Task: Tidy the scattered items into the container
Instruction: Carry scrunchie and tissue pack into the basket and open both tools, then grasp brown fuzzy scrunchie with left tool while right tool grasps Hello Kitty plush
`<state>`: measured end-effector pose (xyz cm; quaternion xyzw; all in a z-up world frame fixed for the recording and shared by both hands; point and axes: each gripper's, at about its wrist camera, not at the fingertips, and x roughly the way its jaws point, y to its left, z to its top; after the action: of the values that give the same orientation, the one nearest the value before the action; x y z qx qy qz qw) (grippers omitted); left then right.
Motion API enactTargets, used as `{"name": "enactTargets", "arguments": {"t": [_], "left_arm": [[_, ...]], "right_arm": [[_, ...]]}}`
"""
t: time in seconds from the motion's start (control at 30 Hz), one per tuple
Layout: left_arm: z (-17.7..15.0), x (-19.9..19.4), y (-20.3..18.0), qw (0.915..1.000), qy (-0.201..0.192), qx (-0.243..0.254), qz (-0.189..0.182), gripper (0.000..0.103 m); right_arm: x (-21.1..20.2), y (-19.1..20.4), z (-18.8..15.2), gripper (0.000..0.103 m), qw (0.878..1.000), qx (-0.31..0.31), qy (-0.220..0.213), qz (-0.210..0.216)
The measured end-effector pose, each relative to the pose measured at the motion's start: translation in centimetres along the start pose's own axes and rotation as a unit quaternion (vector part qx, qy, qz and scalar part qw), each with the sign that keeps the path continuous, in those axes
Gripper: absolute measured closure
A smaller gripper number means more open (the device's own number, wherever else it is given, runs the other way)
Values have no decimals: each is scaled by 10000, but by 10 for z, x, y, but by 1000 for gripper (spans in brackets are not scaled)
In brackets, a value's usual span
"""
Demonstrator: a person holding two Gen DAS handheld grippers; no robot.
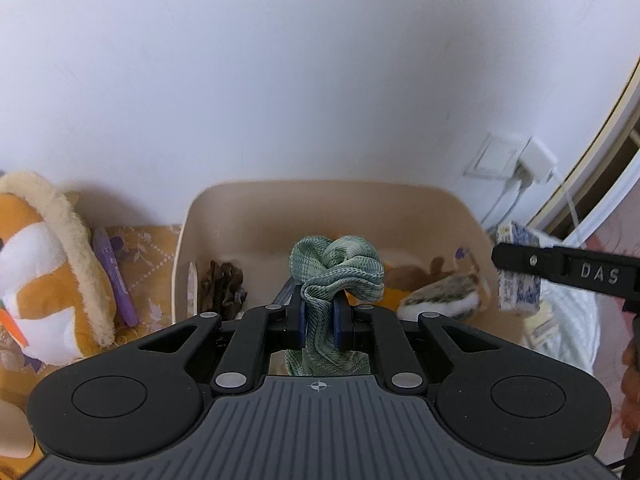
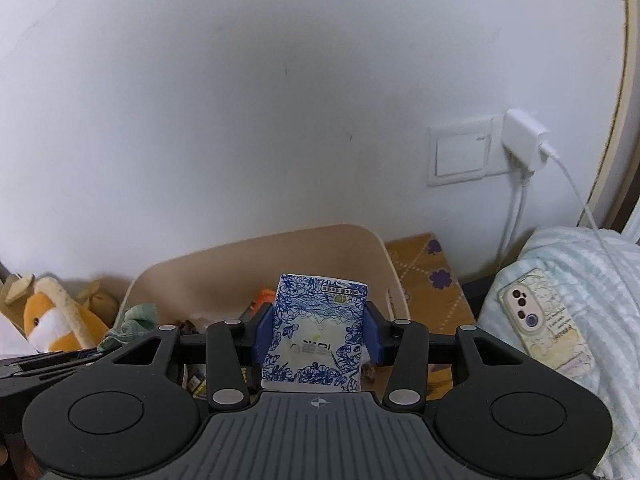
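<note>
My left gripper (image 1: 320, 316) is shut on a green checked cloth (image 1: 340, 272) and holds it over the beige container (image 1: 224, 216). The container holds a dark crumpled item (image 1: 222, 288), a small plush toy (image 1: 444, 296) and something orange. My right gripper (image 2: 318, 332) is shut on a blue-and-white floral packet (image 2: 316, 340) and holds it above the container's near side (image 2: 360, 240). The packet and the right gripper's finger (image 1: 568, 272) also show at the right of the left wrist view. The green cloth (image 2: 136, 320) shows at the left of the right wrist view.
An orange-and-white plush toy (image 1: 44, 280) and a purple pen (image 1: 114, 276) lie left of the container on a yellow patterned cover (image 1: 156, 264). A phone (image 2: 544, 320) rests on a striped pillow (image 2: 580, 264) to the right. A charger (image 2: 524, 140) with cable hangs on the white wall.
</note>
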<state>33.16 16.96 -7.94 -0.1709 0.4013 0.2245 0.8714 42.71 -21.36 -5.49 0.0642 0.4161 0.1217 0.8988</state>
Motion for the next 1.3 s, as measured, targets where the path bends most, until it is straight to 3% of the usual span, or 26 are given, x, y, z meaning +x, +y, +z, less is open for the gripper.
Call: {"name": "enactTargets", "arguments": {"t": [0.2, 0.27, 0.33, 0.37, 0.43, 0.9, 0.97, 1.3], "left_arm": [[-5, 23, 8, 9994, 310, -139, 67, 89], [-5, 26, 8, 9991, 386, -142, 52, 77], [-6, 24, 10, 9992, 344, -223, -3, 52], [-7, 22, 11, 9993, 285, -247, 10, 46], [-7, 19, 10, 9995, 196, -230, 56, 37], [-16, -16, 7, 9999, 107, -98, 46, 33], [-22, -25, 8, 9999, 120, -116, 16, 33], [-71, -62, -2, 9986, 499, 12, -192, 32]], "right_arm": [[22, 9, -4, 59, 9997, -181, 184, 57], [29, 8, -6, 53, 9995, -147, 273, 96], [32, 7, -8, 37, 9994, -90, 303, 120], [31, 7, -9, 28, 9995, -62, 291, 125], [28, 6, -11, 25, 9997, -63, 227, 103], [-20, -2, -15, 11, 10000, 22, -9, 0], [-30, -3, -20, 3, 10000, -1, 1, -29], [-64, -15, -51, 1, 9992, -304, 209, -146]]}}
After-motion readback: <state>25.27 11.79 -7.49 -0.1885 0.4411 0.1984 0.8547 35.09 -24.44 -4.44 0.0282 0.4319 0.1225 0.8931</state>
